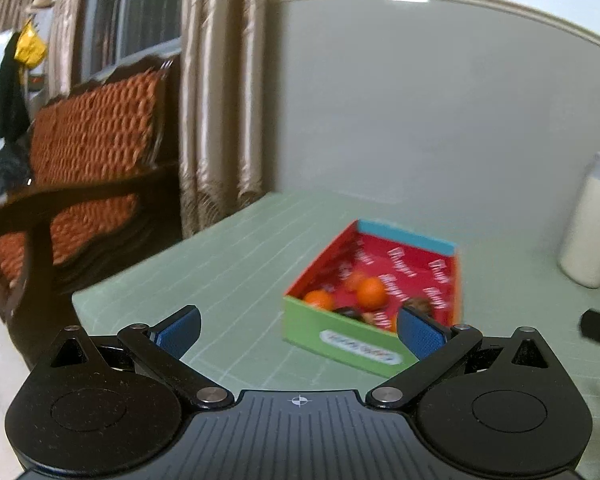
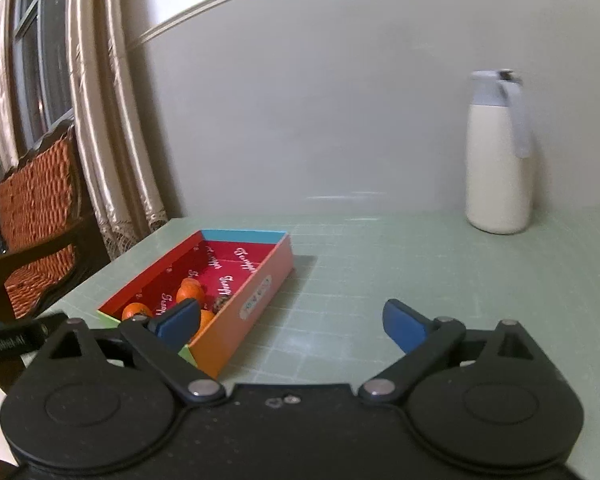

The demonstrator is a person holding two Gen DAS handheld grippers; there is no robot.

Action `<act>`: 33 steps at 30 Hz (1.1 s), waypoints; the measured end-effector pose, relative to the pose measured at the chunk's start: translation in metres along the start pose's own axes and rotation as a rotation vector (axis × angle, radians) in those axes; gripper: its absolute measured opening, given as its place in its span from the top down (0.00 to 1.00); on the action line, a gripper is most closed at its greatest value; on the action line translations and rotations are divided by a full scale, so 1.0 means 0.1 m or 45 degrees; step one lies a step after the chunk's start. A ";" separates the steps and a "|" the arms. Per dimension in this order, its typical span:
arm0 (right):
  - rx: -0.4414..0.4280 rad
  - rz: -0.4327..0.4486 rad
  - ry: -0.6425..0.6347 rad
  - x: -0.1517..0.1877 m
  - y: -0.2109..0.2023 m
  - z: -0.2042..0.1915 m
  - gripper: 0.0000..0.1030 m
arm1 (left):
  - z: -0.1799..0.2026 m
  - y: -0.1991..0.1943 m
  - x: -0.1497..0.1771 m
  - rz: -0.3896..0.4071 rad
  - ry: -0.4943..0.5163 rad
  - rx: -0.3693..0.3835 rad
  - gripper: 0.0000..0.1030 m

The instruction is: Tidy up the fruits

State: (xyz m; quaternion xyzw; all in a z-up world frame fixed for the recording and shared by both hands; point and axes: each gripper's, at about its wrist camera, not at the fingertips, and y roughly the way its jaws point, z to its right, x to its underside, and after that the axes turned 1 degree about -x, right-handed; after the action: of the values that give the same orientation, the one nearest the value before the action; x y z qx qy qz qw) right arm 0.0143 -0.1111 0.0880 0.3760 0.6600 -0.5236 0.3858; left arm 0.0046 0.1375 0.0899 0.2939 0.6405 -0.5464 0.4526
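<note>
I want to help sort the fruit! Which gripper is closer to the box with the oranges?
Left, probably. The left gripper points almost straight at the box of oranges; for the right gripper, the box sits off to its left.

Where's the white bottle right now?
The white bottle stands upright on the green table against the back wall, right of centre in the right wrist view, well apart from the fruit box; the left wrist view shows it at the right edge.
</note>
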 end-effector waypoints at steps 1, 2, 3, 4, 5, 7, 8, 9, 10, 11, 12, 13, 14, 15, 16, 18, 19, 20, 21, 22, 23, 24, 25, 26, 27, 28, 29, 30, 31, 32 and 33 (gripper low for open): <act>0.011 0.005 0.004 0.01 -0.05 0.01 0.03 | 0.05 -0.08 -0.02 0.009 0.022 0.001 0.00; 0.022 0.011 0.009 0.02 -0.11 0.02 0.02 | 0.09 -0.16 -0.04 0.017 0.046 0.001 0.00; 0.032 0.017 0.013 0.02 -0.17 0.03 0.02 | 0.12 -0.23 -0.05 0.020 0.064 0.001 0.00; 0.041 0.022 0.016 0.02 -0.22 0.03 0.02 | 0.14 -0.27 -0.07 0.021 0.072 0.005 0.00; 0.054 0.027 0.019 0.03 -0.27 0.03 0.02 | 0.15 -0.34 -0.08 0.025 0.073 0.018 0.00; 0.068 0.035 0.019 0.03 -0.35 0.01 0.02 | 0.14 -0.45 -0.09 0.028 0.055 0.043 0.00; 0.069 0.039 0.020 0.03 -0.38 0.00 0.01 | 0.14 -0.51 -0.10 0.031 0.048 0.055 0.00; 0.068 0.043 0.016 0.03 -0.42 -0.02 0.01 | 0.14 -0.56 -0.10 0.033 0.047 0.064 0.00; 0.068 0.049 0.008 0.03 -0.46 -0.04 0.01 | 0.14 -0.59 -0.12 0.038 0.050 0.066 0.00; 0.069 0.058 0.000 0.03 -0.50 -0.06 0.01 | 0.14 -0.64 -0.12 0.046 0.056 0.066 0.00; 0.071 0.068 -0.006 0.03 -0.53 -0.08 0.00 | 0.14 -0.68 -0.13 0.056 0.061 0.065 0.00; 0.071 0.076 -0.012 0.02 -0.57 -0.10 0.00 | 0.14 -0.71 -0.13 0.065 0.064 0.066 0.00; 0.071 0.080 -0.017 0.02 -0.60 -0.11 0.00 | 0.13 -0.73 -0.14 0.069 0.065 0.067 0.00; 0.070 0.081 -0.022 0.02 -0.62 -0.13 0.00 | 0.13 -0.76 -0.14 0.070 0.064 0.069 0.00; 0.071 0.082 -0.026 0.02 -0.64 -0.14 0.00 | 0.12 -0.78 -0.14 0.069 0.062 0.073 0.00; 0.075 0.085 -0.036 0.02 -0.66 -0.17 0.00 | 0.10 -0.80 -0.14 0.073 0.055 0.071 0.00; 0.073 0.084 -0.039 0.02 -0.67 -0.18 0.00 | 0.09 -0.81 -0.14 0.073 0.053 0.069 0.00; 0.070 0.083 -0.038 0.02 -0.67 -0.19 0.00 | 0.09 -0.81 -0.14 0.072 0.051 0.070 0.00; 0.068 0.083 -0.038 0.02 -0.68 -0.19 0.00 | 0.08 -0.81 -0.14 0.072 0.049 0.070 0.00; 0.066 0.082 -0.039 0.02 -0.68 -0.20 0.00 | 0.08 -0.81 -0.14 0.074 0.046 0.067 0.00; 0.063 0.080 -0.039 0.02 -0.68 -0.20 0.00 | 0.08 -0.81 -0.14 0.076 0.045 0.063 0.00; 0.060 0.080 -0.037 0.02 -0.68 -0.20 0.00 | 0.08 -0.81 -0.14 0.077 0.046 0.060 0.00; 0.058 0.080 -0.036 0.02 -0.68 -0.21 0.00 | 0.08 -0.81 -0.14 0.078 0.048 0.056 0.00; 0.058 0.078 -0.034 0.03 -0.67 -0.20 0.00 | 0.08 -0.80 -0.14 0.079 0.050 0.054 0.00; 0.057 0.077 -0.032 0.03 -0.67 -0.21 0.00 | 0.08 -0.80 -0.13 0.080 0.052 0.051 0.00; 0.056 0.075 -0.032 0.03 -0.66 -0.21 0.00 | 0.08 -0.79 -0.13 0.081 0.054 0.049 0.00; 0.057 0.072 -0.034 0.04 -0.66 -0.21 0.00 | 0.09 -0.79 -0.12 0.081 0.058 0.047 0.00; 0.058 0.070 -0.035 0.04 -0.66 -0.22 0.00 | 0.09 -0.78 -0.12 0.081 0.061 0.045 0.00; 0.056 0.068 -0.034 0.05 -0.66 -0.22 0.00 | 0.09 -0.78 -0.12 0.080 0.062 0.044 0.00; 0.054 0.065 -0.032 0.05 -0.65 -0.22 0.00 | 0.09 -0.77 -0.12 0.078 0.061 0.046 0.00; 0.052 0.063 -0.032 0.06 -0.65 -0.23 0.00 | 0.09 -0.77 -0.12 0.076 0.059 0.049 0.00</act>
State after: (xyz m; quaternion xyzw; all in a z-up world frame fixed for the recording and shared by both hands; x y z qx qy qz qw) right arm -0.0493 -0.0993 0.1126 0.3935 0.6347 -0.5320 0.3991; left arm -0.0558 0.1127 0.1341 0.3342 0.6311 -0.5379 0.4480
